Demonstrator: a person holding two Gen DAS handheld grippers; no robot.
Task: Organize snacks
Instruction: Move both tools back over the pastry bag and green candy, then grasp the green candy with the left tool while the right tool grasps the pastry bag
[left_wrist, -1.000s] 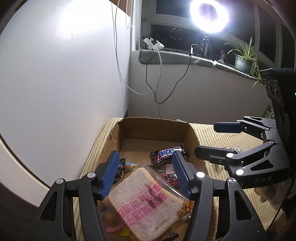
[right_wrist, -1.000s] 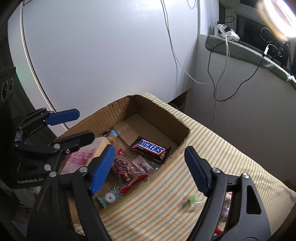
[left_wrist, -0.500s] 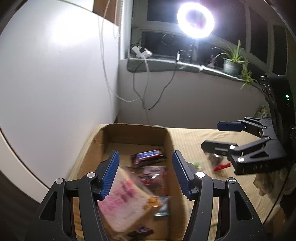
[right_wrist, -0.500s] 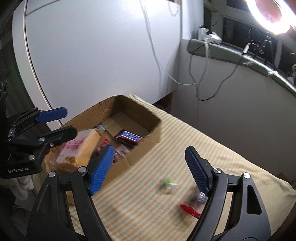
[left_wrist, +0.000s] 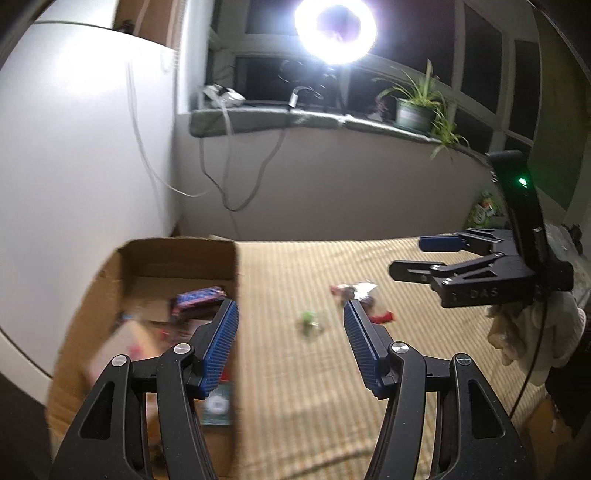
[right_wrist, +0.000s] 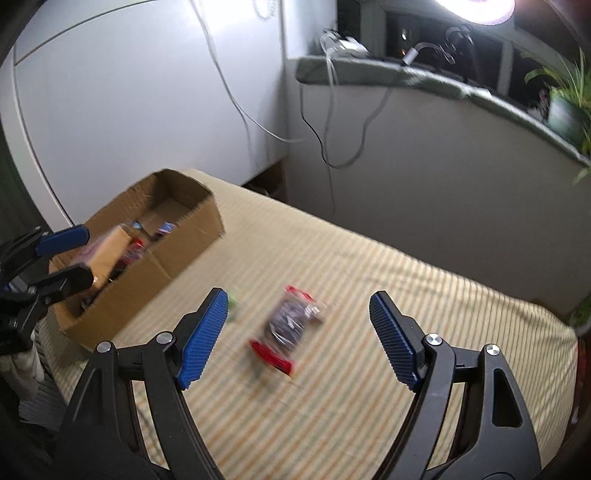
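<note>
Cardboard box (left_wrist: 236, 258) is sitting at the far left of the striped mattress cover (left_wrist: 303, 369), close to the white wall panel (left_wrist: 74, 166); in the right wrist view the box (right_wrist: 155, 266) is lying open-topped with several snacks showing inside — a bread packet (right_wrist: 107, 247) at the near end, a blue-labelled bar (left_wrist: 199, 295) toward the far end, other wrappers too blurred to name. Left gripper (left_wrist: 291, 347) is hanging over the box's right wall, its blue pads (left_wrist: 218, 347) spread wide and gripping nothing; the same tool is showing at the left edge of the right wrist view (right_wrist: 62, 254), also parted. Moving right: a small green-topped item (left_wrist: 309, 318) is lying loose on the cover, just past the box; it is peeking out beside the right tool's left pad (right_wrist: 232, 298). Next, a clear packet with red ends (right_wrist: 288, 332) is resting flat on the stripes, dark contents inside, well apart from the box; from the left camera it (left_wrist: 360, 295) is lying beyond the right pad. Right gripper (right_wrist: 299, 339) is hovering above this packet with its fingers (right_wrist: 391, 339) released and wide, not touching it — the packet is sitting between them in view. Far right of the left view, the right tool (left_wrist: 424, 254) is showing side-on, parted. Behind, a ring light (left_wrist: 334, 27) is glaring over the windowsill, a potted plant (left_wrist: 413, 107) standing to its right.
</note>
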